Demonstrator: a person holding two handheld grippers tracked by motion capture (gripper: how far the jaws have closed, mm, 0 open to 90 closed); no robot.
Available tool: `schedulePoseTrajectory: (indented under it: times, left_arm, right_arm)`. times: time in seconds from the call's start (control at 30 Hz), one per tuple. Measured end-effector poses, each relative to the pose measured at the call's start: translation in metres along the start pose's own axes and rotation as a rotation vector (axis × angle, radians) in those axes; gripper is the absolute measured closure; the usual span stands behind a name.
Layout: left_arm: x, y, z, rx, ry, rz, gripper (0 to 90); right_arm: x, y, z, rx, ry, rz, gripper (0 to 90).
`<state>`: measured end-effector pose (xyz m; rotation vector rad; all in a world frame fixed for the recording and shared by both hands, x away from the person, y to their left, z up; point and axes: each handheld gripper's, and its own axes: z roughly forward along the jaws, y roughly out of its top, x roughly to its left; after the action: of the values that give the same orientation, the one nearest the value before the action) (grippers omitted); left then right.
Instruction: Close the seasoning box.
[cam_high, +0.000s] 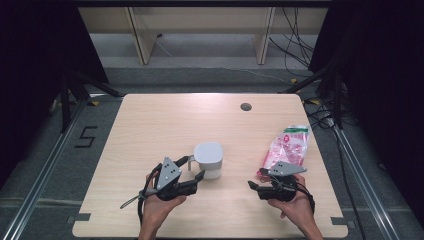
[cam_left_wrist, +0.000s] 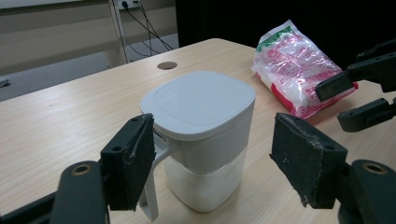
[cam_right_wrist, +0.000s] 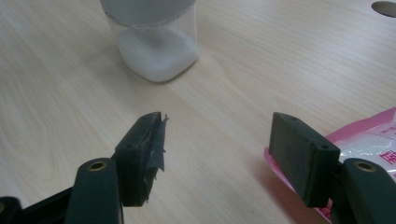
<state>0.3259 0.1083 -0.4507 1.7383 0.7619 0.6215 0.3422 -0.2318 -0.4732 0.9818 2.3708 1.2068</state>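
Left gripper (cam_high: 196, 167), jaws apart, straddles the white-lidded clear plastic canister (cam_high: 209, 160), right gripper (cam_high: 254, 185) open beside the pink-printed plastic bag (cam_high: 288, 147); next probably closing on the canister.

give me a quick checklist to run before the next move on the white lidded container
1. Lid seated on the white container: ok, it sits flat and closed on top.
2. Left gripper free of the container: ok, jaws stand open on either side, its handle close by the left pad; pads not pressing.
3. Right gripper empty: ok, jaws open over bare table.
4. Pink bag out of the way: ok, it lies apart from the container, by the right gripper.
5. Container upright on the table: ok.
6. Bag sealed or opened: cannot tell.
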Motion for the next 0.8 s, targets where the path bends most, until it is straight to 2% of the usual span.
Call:
schedulePoseTrajectory:
  times: [0.03,0.07,0.13,0.2,0.23,0.27,0.33,0.47,0.5,0.57,0.6,0.67,0.7,0.73,0.77,0.8]
  left_arm:
    - [-0.001,-0.001,0.000,0.000,0.001,-0.008,29.3]
    - [-0.002,-0.002,-0.001,0.002,0.000,-0.013,29.3]
    - [-0.003,-0.003,-0.001,0.001,-0.001,-0.014,29.2]
    - [-0.004,-0.005,-0.002,0.006,-0.001,-0.013,29.2]
    - [-0.004,-0.006,-0.002,0.008,-0.006,-0.013,29.2]
    - [-0.005,-0.007,-0.003,0.006,-0.006,-0.012,29.2]
    - [-0.006,-0.010,-0.005,0.001,-0.002,-0.026,29.2]
    - [-0.009,-0.014,-0.009,-0.001,0.002,-0.011,29.2]
    - [-0.010,-0.014,-0.010,-0.001,-0.001,0.003,29.2]
    - [-0.013,-0.016,-0.010,-0.010,-0.004,-0.021,29.2]
    - [-0.013,-0.016,-0.011,-0.011,-0.006,-0.014,29.1]
    - [-0.014,-0.017,-0.012,-0.005,-0.009,-0.007,29.1]
    - [-0.014,-0.017,-0.013,0.005,-0.004,0.013,29.1]
    - [-0.015,-0.019,-0.013,0.006,-0.003,0.004,29.1]
    - [-0.014,-0.020,-0.013,0.007,-0.005,0.013,29.1]
    - [-0.016,-0.021,-0.013,0.007,-0.002,-0.007,29.1]
  right_arm:
    - [0.000,0.000,0.000,0.001,-0.001,-0.002,36.1]
    - [0.000,-0.001,0.001,-0.009,-0.021,0.000,36.1]
    - [0.000,-0.002,0.002,0.004,-0.010,0.012,36.1]
    - [-0.001,-0.002,0.002,0.010,0.001,0.001,36.0]
    - [0.001,-0.003,0.002,0.020,-0.005,0.023,36.1]
    - [0.000,-0.003,0.003,0.018,-0.006,0.006,36.0]
    - [0.000,-0.003,0.003,0.011,-0.008,0.005,36.1]
    - [0.000,-0.002,0.004,0.009,-0.008,0.006,36.0]
    - [-0.001,-0.002,0.005,0.008,0.004,-0.012,36.1]
    - [0.001,-0.002,0.004,0.012,-0.004,0.001,36.0]
    - [0.000,-0.002,0.005,0.011,0.006,-0.017,36.0]
    - [0.002,-0.002,0.004,0.013,-0.005,0.002,36.0]
    - [0.002,-0.002,0.004,0.009,-0.005,-0.003,36.1]
    - [0.002,-0.002,0.004,0.009,-0.002,-0.006,36.0]
    - [0.002,-0.002,0.004,0.012,-0.002,-0.006,36.0]
    - [0.005,-0.002,0.004,0.021,-0.001,0.024,36.0]
